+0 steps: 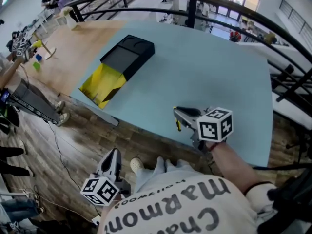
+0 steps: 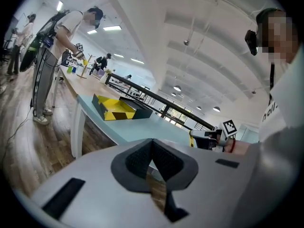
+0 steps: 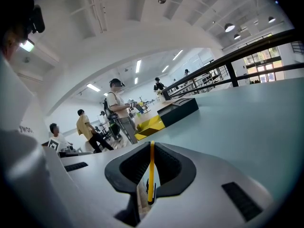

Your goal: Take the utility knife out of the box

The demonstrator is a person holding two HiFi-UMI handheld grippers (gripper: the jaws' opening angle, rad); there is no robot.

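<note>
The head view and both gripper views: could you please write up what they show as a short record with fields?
Table: light blue table top
Box: black rectangular box with its yellow inner tray slid out, lying at the table's far left
Knife: thin yellow utility knife, seen edge-on between the jaws, out of the box
Right gripper: right gripper shut on the knife, above the table's near edge
Left gripper: left gripper with jaws together, empty, off the table over the wooden floor
</note>
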